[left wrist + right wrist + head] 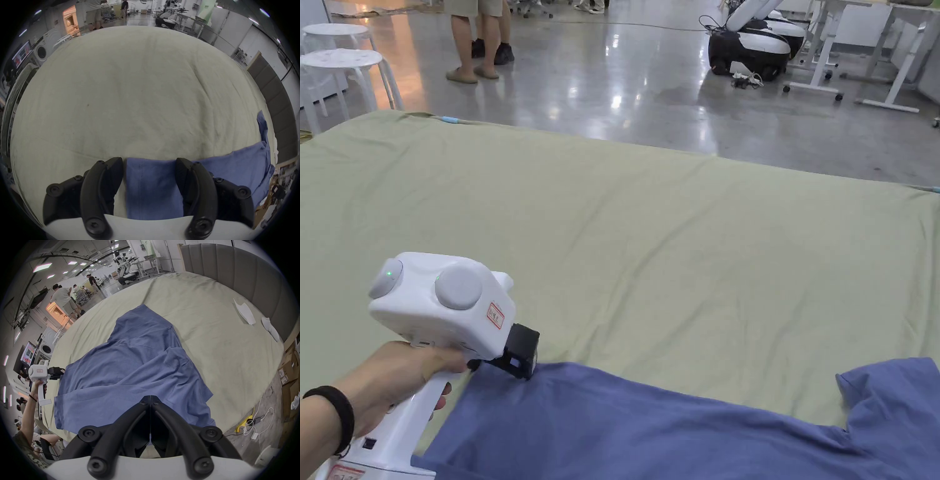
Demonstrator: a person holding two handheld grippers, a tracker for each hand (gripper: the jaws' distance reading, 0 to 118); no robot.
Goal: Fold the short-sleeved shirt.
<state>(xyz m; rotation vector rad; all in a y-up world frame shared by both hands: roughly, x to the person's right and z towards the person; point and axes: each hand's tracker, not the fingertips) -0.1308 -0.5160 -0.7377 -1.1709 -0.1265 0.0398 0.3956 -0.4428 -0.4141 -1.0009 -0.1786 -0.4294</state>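
A blue short-sleeved shirt [675, 431] lies spread and rumpled on a bed with a pale green sheet [644, 237], along its near side. My left gripper [519, 359] is at the shirt's far left corner. In the left gripper view it [149, 162] is open, and the hemmed shirt corner [154, 186] lies between its two jaws. In the right gripper view the shirt [129, 369] runs away from my right gripper [150, 396], whose jaws are pressed together at the near edge of the cloth, with folds running toward them. The left gripper [60, 372] shows there at the shirt's left edge.
A grey padded headboard [243, 272] borders the bed on the right, with white cloth pieces [245, 313] near it. Cardboard boxes and cables [253, 421] lie on the floor beside the bed. Beyond the bed are standing people [478, 37], white stools [344, 59] and a wheeled robot [750, 47].
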